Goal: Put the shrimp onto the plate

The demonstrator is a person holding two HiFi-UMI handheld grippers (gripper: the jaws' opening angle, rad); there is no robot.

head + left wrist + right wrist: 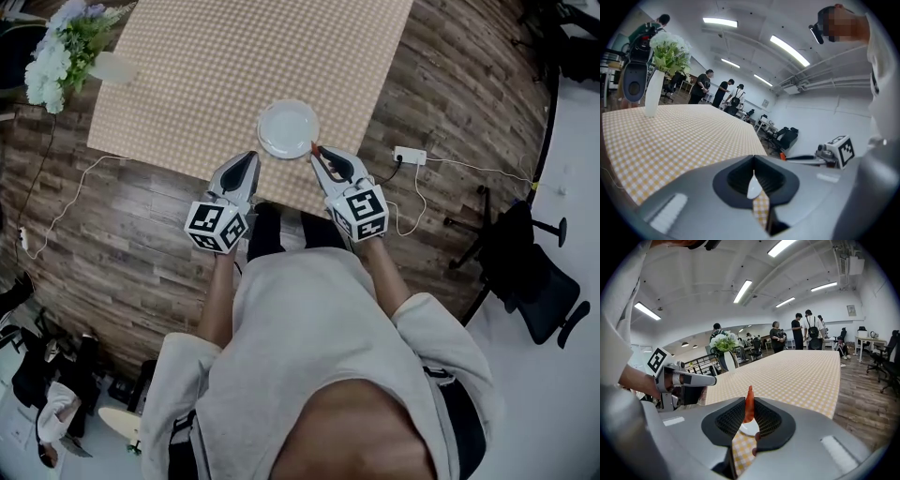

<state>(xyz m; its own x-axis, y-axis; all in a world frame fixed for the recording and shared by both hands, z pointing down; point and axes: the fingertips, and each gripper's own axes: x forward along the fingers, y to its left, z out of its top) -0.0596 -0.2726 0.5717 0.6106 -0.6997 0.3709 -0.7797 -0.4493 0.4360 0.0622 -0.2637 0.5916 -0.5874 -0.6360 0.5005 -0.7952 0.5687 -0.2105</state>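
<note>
A round white plate [288, 128] lies near the front edge of the checked tablecloth [244, 66]. My right gripper [318, 153] is shut on an orange-red shrimp [749, 404], whose tip [314, 147] hangs just beside the plate's right rim. A sliver of the plate [751, 428] shows below the shrimp in the right gripper view. My left gripper [251, 159] is shut with nothing in it, just below the plate's left rim; a slice of the plate [754, 186] shows through its jaws.
A white vase of flowers [66, 47] stands at the table's far left corner. A white power strip [410, 155] with cables lies on the wood floor at the right. Office chairs [530, 272] stand further right. Several people [806, 326] stand beyond the table.
</note>
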